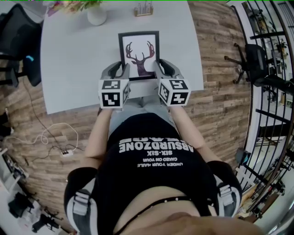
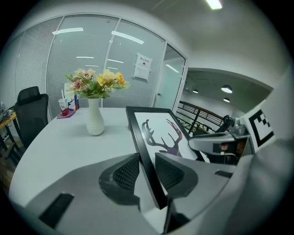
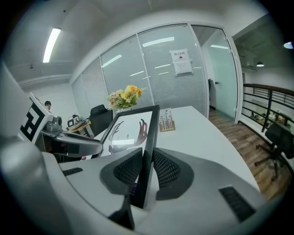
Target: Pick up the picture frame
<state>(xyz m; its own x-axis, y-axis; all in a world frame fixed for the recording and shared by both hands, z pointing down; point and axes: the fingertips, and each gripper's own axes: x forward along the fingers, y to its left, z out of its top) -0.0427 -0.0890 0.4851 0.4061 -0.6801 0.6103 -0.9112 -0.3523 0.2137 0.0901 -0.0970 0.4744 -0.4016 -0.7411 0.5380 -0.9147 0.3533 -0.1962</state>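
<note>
The picture frame (image 1: pixel 138 53) is black-edged with a deer-antler print. It hangs tilted above the white table (image 1: pixel 69 59), its near end held between both grippers. My left gripper (image 1: pixel 123 72) is shut on the frame's left edge; in the left gripper view the black edge (image 2: pixel 146 156) runs between the ribbed pads (image 2: pixel 125 173). My right gripper (image 1: pixel 158 69) is shut on the right edge, and the right gripper view shows the frame (image 3: pixel 133 128) clamped edge-on between its pads (image 3: pixel 165 169). Each gripper appears in the other's view beyond the print.
A white vase of flowers (image 1: pixel 97 13) stands at the table's far side, left of the frame. A small wooden holder (image 1: pixel 143 10) sits behind the frame. Black office chairs (image 1: pixel 18 41) stand at the left, another (image 1: pixel 255 59) at the right on the wood floor.
</note>
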